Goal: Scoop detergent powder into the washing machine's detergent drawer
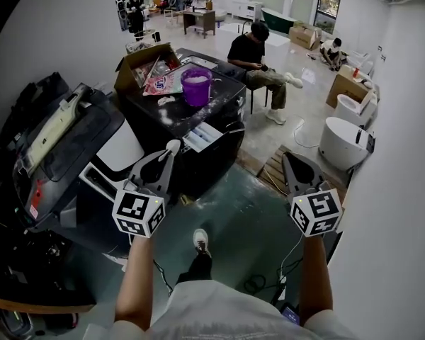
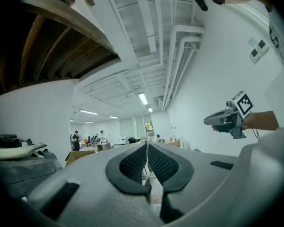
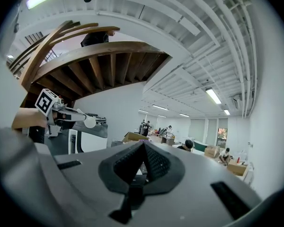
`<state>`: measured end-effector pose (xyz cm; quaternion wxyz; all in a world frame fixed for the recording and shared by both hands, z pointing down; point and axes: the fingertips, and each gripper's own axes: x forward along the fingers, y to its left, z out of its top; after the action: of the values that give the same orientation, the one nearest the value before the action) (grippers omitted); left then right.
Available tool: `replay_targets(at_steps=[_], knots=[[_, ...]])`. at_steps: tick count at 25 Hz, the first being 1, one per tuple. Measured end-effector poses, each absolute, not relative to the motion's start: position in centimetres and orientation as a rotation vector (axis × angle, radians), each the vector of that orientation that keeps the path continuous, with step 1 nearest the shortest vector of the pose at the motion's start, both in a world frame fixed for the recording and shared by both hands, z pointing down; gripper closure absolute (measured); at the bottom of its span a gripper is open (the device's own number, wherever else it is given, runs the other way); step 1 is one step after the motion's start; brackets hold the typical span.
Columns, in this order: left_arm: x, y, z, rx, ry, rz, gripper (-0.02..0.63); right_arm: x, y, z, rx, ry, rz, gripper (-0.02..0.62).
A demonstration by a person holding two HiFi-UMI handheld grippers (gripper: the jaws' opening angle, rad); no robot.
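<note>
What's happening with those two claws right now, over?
Left gripper shut on white scoop; right gripper shut, empty. Drawer open, purple tub on washer, neither reached yet. Nothing seen blocking the way.

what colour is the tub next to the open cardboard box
The tub is purple. It shows best in the head view.

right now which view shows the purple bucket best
The head view: the purple bucket sits in plain sight on the dark machine. Both gripper views look across the room, and I cannot make it out there.
</note>
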<state>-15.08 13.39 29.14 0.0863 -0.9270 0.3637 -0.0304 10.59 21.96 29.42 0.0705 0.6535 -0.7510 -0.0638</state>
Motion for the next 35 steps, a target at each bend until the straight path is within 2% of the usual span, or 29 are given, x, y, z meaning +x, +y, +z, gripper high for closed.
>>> replay_targets(at_steps=[18, 35], knots=[[-11.2, -17.4, 28.1, -2.817, 0.975, -0.095, 0.592, 13.1, -7.7, 27.7, 2.004, -2.23, -0.197, 0.591], [-8.5, -30.9, 31.5, -2.909, 0.886, -0.173, 0.592, 12.4, -20.1, 30.5, 1.957, -2.281, -0.102, 0.591]])
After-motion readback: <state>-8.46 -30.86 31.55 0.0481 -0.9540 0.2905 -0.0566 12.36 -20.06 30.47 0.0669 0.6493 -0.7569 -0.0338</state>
